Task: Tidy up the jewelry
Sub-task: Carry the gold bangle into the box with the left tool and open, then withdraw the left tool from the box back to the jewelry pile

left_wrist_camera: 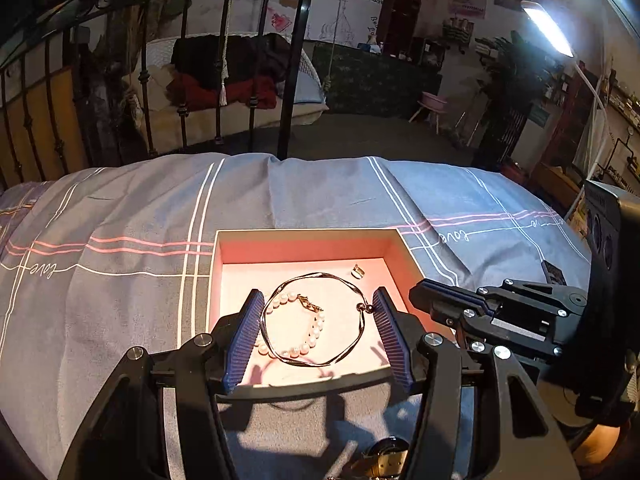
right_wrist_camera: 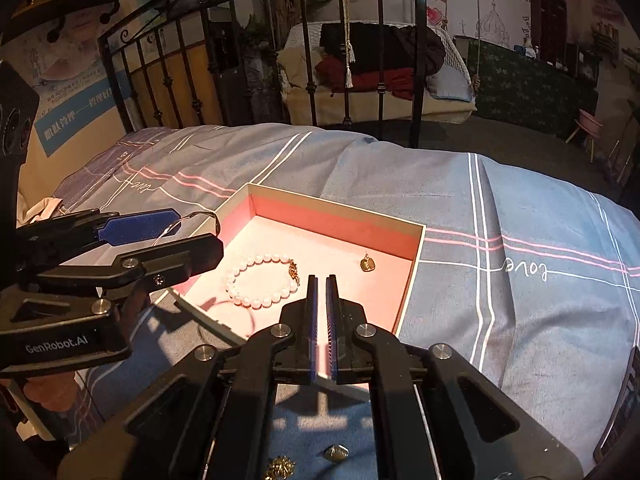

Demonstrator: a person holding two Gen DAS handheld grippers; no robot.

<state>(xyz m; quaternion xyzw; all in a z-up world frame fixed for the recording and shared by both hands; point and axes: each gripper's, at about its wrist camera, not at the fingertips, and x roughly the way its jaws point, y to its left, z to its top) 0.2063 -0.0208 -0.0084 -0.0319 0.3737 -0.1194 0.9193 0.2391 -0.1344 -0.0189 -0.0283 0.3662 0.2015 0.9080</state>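
A grey-blue checked bedcover (left_wrist_camera: 120, 208) covers the bed, with a black iron bed rail (left_wrist_camera: 296, 80) at its far edge and a lit lamp (left_wrist_camera: 548, 30) up to the right. An open, pink-lined box (left_wrist_camera: 304, 233) sits on the cover. Nothing blocks it from above. In it lie a pearl bracelet (left_wrist_camera: 316, 330) near the middle and a small gold pendant (left_wrist_camera: 357, 271) by the far right corner. On the cover at the near side of the box, under the tools, lie a gold flower-like piece (right_wrist_camera: 280, 468) and a small oval piece (right_wrist_camera: 336, 453).

The left tool (left_wrist_camera: 318, 292) hangs over the near part of the box, its blue pads part-way apart and pressing on opposite sides of a thin twisted bangle (left_wrist_camera: 365, 308). The hoop spans the gap between the pads and casts its shadow on the box floor. The pearl bracelet shows through it from below.

The right tool (right_wrist_camera: 320, 278) is closed with nothing in it, just beside the left tool and over the box's near right edge.
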